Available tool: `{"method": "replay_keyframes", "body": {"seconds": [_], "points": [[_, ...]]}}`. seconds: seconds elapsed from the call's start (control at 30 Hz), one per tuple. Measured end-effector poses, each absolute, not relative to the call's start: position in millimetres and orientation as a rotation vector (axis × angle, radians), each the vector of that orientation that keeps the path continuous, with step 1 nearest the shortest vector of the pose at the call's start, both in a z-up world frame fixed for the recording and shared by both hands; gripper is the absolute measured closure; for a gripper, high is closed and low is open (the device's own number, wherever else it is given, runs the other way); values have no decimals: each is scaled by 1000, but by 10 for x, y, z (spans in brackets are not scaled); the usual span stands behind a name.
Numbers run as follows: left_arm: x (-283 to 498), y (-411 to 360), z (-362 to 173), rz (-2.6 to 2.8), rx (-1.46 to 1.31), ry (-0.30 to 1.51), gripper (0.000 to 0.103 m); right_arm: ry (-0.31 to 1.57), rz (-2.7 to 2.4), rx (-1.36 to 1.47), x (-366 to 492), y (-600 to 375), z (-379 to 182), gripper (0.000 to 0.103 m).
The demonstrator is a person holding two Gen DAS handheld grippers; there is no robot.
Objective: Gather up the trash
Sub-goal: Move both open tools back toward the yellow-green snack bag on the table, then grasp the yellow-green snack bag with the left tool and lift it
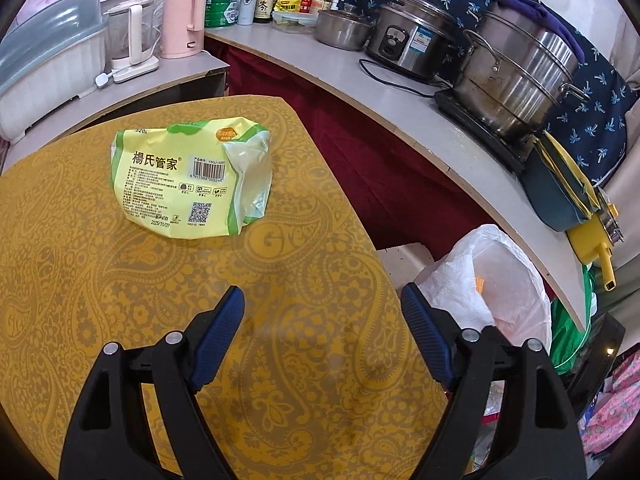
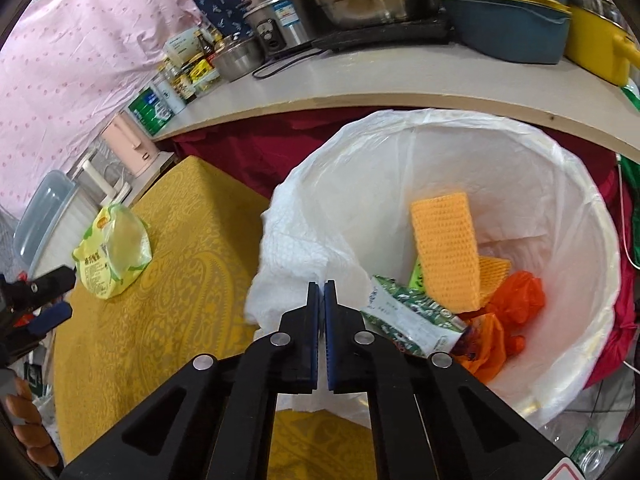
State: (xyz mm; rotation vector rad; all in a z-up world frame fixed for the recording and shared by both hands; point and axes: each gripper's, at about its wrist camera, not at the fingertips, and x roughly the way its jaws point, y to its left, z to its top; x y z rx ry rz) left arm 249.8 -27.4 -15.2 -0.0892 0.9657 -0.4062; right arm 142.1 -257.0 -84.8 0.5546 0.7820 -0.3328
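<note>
The left gripper [image 1: 322,298] stood with its blue-padded fingers [image 1: 222,332] spread wide, holding nothing and hovering above the yellow patterned table [image 1: 120,320] in the lower centre of the left wrist view. The right gripper [image 2: 321,286] had its fingers [image 2: 313,332] nearly together, a thin slit between the pads. A white paper towel [image 2: 296,256] lay directly ahead of the tips, draped over the near rim of the bin; whether the pads pinched its edge could not be told.

The yellow-green snack bag [image 1: 188,178] lay flat on the table, upper left of centre in the left wrist view, well apart from the left fingers. Its long axis ran roughly left to right across the frame, printed back face up, barcode and text readable. Its crumpled, translucent end pointed toward the right of the frame. In the right wrist view the same bag [image 2: 114,256] appeared at centre left.

The white-lined trash bin [image 2: 580,216] filled the centre right of the right wrist view, just beside the table edge. Inside it lay an orange foam sleeve [image 2: 446,248], a green-and-white wrapper [image 2: 412,316] and an orange plastic bag [image 2: 516,296].

A counter [image 1: 400,92] curved across the upper part of the left wrist view, carrying a pink kettle [image 1: 184,20], a rice cooker [image 1: 412,36] and a steel stockpot [image 1: 516,80].
</note>
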Motion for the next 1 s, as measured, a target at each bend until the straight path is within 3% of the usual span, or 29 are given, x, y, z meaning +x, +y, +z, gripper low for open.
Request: {"method": "replay_keyframes", "body": {"seconds": [0.27, 0.37, 0.53, 0.6, 1.0], "points": [[2477, -226, -136, -402, -100, 965, 27, 726, -483, 635, 1091, -3050, -773, 100], [2481, -178, -148, -390, -113, 969, 27, 725, -526, 652, 1027, -3103, -763, 89], [2528, -21, -165, -341, -143, 962, 18, 696, -483, 592, 1118, -2837, -575, 59], [2565, 75, -165, -320, -153, 958, 17, 694, -431, 552, 1259, -2631, -495, 55], [3090, 879, -253, -208, -146, 938, 15, 741, -199, 488, 2097, -1669, -396, 51]]}}
